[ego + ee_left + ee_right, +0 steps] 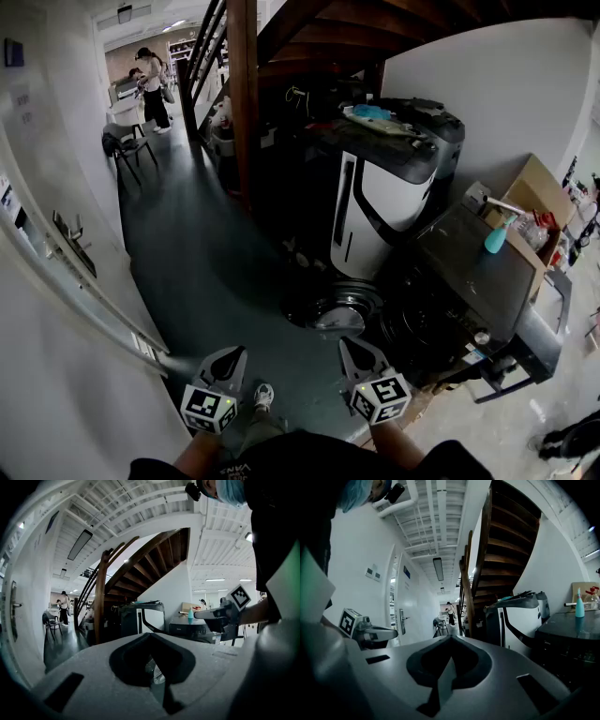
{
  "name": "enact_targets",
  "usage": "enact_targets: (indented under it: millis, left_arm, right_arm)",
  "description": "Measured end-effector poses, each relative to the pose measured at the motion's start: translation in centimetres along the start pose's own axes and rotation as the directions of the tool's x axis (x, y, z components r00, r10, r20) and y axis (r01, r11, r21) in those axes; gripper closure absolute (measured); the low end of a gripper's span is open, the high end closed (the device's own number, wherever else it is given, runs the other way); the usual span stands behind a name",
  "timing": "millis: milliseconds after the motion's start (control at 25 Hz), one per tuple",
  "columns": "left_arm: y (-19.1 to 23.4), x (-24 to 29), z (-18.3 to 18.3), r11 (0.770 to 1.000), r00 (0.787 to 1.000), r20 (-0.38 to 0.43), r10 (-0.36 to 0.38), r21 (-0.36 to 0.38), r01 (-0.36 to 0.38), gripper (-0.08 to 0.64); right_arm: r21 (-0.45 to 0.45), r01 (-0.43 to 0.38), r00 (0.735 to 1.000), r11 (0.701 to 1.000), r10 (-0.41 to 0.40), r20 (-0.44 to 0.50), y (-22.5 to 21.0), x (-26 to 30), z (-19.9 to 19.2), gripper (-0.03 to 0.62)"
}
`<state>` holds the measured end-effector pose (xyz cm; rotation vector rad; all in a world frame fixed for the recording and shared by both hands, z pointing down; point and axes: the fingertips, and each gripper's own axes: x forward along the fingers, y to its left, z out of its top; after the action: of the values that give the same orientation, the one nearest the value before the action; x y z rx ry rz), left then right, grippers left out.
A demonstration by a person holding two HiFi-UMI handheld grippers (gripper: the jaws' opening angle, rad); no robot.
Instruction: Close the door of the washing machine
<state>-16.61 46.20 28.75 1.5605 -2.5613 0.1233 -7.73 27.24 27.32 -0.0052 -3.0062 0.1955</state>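
Observation:
The dark washing machine (473, 281) stands at the right, and its round door (339, 314) hangs open over the floor towards the middle of the head view. My left gripper (232, 357) and right gripper (348, 348) are held side by side low in that view, short of the door, both shut with nothing in them. In the left gripper view the shut left gripper (151, 637) points towards the machine (190, 631), with the right gripper (220, 616) at its right. From the right gripper (450, 639), the left gripper (370, 632) shows at the left and the machine (569, 641) at the right.
A teal spray bottle (496, 238) stands on the machine beside an open cardboard box (539, 202). A white and black appliance (384, 202) sits behind it under the wooden stairs, next to a wooden post (244, 94). A white wall (56, 309) runs along the left. People (150, 84) and a chair (127, 150) are far down the corridor.

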Motion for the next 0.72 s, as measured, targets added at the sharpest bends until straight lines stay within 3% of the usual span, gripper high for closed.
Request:
enact_targets:
  millis: [240,440,600,720]
  left_arm:
    - [2.0,2.4,-0.6,1.000,1.000,-0.030,0.000,-0.014,-0.001,0.555]
    - [5.0,4.4,-1.4,0.998,0.999,-0.040,-0.009,-0.059,0.007,0.554]
    - [7.6,7.3,-2.0,0.996,0.998,-0.040,-0.043,-0.082,0.040,0.543]
    - [9.9,10.0,-2.3,0.992,0.996,-0.040,-0.079,-0.100,0.074,0.464]
  right_arm:
    - [-0.001,0.013,1.000,1.000,-0.013,-0.027,-1.7,2.7,-0.2,0.595]
    - [0.059,0.016,1.000,0.998,-0.016,0.000,-2.7,6.0,0.4,0.598]
    - [0.100,0.054,0.999,0.994,-0.054,-0.002,-4.0,9.5,0.0,0.486]
    - [0.094,0.113,0.994,0.989,-0.114,0.004,-5.3,12.1,0.0,0.432]
